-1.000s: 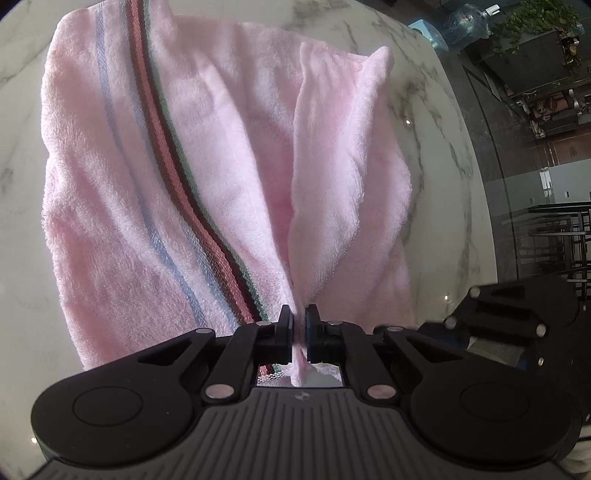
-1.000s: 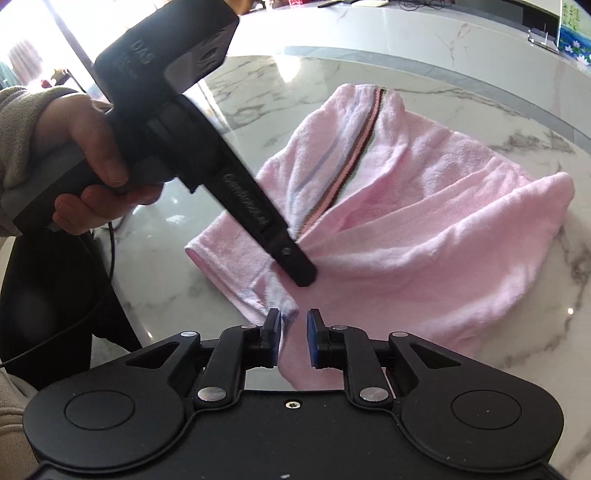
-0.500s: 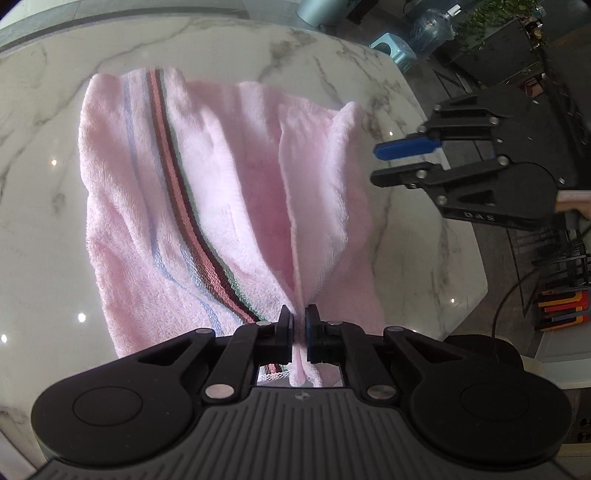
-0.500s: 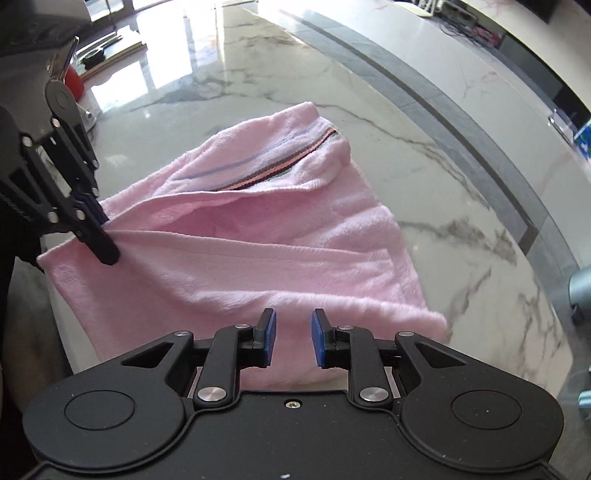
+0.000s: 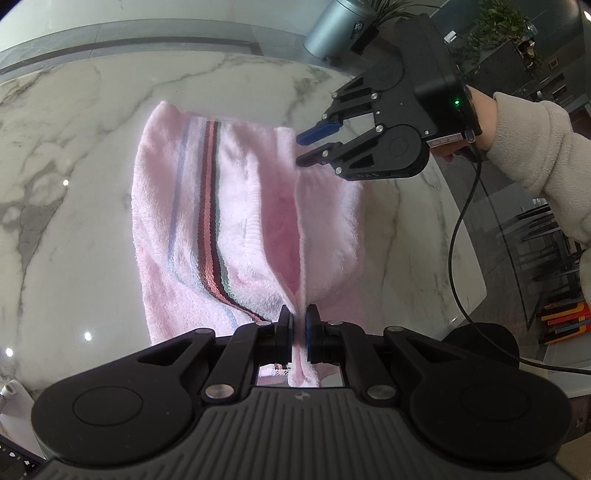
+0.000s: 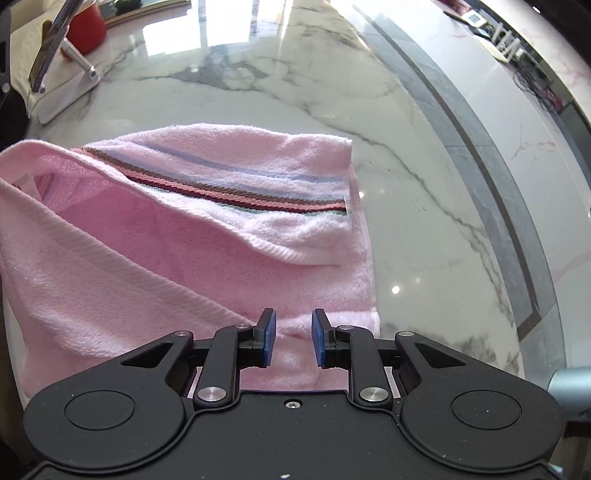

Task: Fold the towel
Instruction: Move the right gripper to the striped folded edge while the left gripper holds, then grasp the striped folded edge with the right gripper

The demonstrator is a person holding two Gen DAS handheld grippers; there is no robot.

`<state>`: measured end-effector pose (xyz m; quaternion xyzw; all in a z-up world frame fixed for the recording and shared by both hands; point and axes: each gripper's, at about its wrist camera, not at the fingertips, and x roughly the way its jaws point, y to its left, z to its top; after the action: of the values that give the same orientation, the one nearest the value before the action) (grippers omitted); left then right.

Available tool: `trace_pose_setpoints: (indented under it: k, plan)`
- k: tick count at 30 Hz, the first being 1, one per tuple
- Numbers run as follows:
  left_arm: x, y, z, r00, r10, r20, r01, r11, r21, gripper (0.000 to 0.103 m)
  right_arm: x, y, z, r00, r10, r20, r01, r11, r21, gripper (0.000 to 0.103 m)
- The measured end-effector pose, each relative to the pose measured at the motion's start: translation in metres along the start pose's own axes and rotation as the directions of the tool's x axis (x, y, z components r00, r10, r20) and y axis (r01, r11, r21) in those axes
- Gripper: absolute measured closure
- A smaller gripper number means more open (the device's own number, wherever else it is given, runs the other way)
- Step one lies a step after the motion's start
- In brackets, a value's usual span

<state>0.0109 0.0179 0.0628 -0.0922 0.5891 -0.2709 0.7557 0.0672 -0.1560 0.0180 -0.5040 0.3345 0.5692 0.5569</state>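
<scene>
A pink towel (image 5: 229, 206) with a dark striped band lies loosely folded on the white marble table (image 5: 74, 184). My left gripper (image 5: 299, 317) is shut on a pinched near corner of it, and the cloth runs away from the pads in a raised ridge. In the left wrist view, my right gripper (image 5: 303, 147) hovers at the towel's far right corner, held by a hand in a beige sleeve (image 5: 535, 155). In its own view the right gripper (image 6: 293, 325) stands open just above the towel (image 6: 184, 258), its blue pads apart and pressing on nothing.
A phone on a metal stand (image 6: 62, 85) and a red pot (image 6: 86, 22) stand at the table's far left. A grey cylinder (image 5: 332, 33) and plants (image 5: 495, 26) sit beyond the table. A black cable (image 5: 458, 240) hangs from the right gripper past the table edge.
The right gripper let go next to the left one, slid along the towel's edge to its far corner and rolled. The left gripper rose, still holding its corner.
</scene>
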Motion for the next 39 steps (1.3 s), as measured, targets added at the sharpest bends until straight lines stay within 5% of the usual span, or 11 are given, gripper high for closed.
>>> trace_pose_setpoints:
  k: [6,17,19,22,39]
  plan:
    - [-0.013,0.009,-0.004,1.0,-0.005,0.0,0.005,1.0,0.008,0.098,0.025,0.016,0.019,0.999,-0.04,-0.024,0.032,0.969,-0.246,0.077]
    - [-0.03,0.005,-0.004,0.999,0.033,-0.012,-0.032,0.998,0.062,0.098,0.05,0.023,0.033,0.998,-0.049,-0.05,0.02,0.882,-0.471,0.077]
    - [-0.032,0.006,-0.007,0.999,0.036,-0.014,-0.035,0.997,0.067,0.098,0.05,0.022,0.037,0.998,-0.049,-0.033,0.027,0.882,-0.471,0.078]
    - [-0.033,0.007,-0.011,0.999,0.043,-0.022,-0.041,0.996,0.073,0.098,0.045,0.018,0.042,1.0,-0.019,-0.006,0.014,0.893,-0.45,0.098]
    - [-0.019,0.024,-0.027,0.995,0.075,-0.071,-0.071,0.996,0.053,0.097,-0.02,0.028,0.026,0.992,0.077,-0.097,-0.111,0.895,-0.432,0.101]
